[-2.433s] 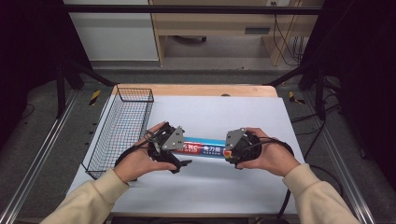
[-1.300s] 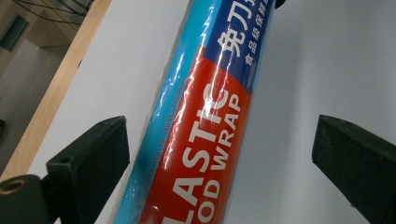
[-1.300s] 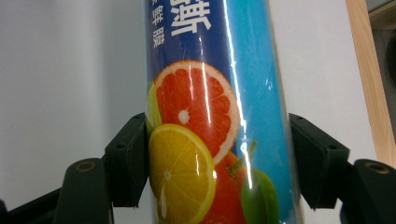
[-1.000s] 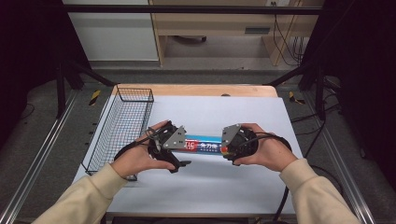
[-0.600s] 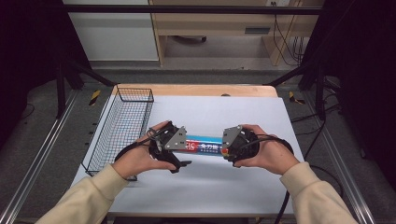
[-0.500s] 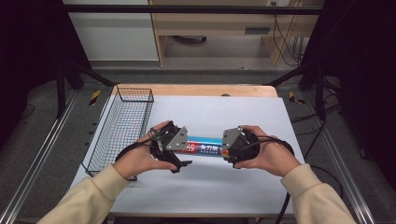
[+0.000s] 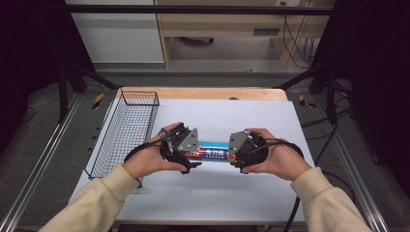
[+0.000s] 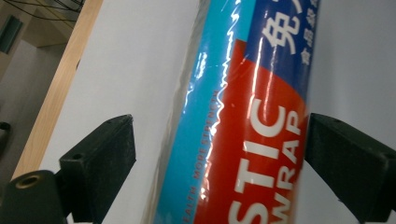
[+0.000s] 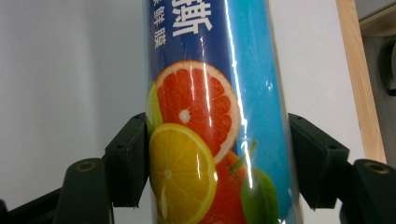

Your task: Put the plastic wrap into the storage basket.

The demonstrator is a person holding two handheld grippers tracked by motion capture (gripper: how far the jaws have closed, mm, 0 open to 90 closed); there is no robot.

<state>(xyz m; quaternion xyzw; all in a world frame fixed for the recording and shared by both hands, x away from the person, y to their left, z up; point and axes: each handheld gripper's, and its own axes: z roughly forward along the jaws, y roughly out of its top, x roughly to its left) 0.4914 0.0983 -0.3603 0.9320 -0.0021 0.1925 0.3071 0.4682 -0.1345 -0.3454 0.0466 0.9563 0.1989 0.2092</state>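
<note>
Mid-table, a plastic wrap roll (image 7: pixel 211 153) lies between both hands. The left gripper (image 7: pixel 186 150) at nine o'clock straddles it, jaws apart; the right gripper (image 7: pixel 240 151) at three o'clock clamps its end.

**Person's sleeves and handheld grippers**

Both forearms wear pale cream long sleeves (image 7: pixel 96 200). The left gripper (image 7: pixel 186 147) and right gripper (image 7: pixel 239 147) have black bodies, each topped by a grey three-cornered plate (image 7: pixel 188 140) dotted with small screws. A black cable (image 7: pixel 290 217) trails from each. Up close, the jaws are matte black, blocky pads (image 8: pixel 100 163) on arms with round brass-coloured screw holes (image 8: pixel 28 181)
</note>
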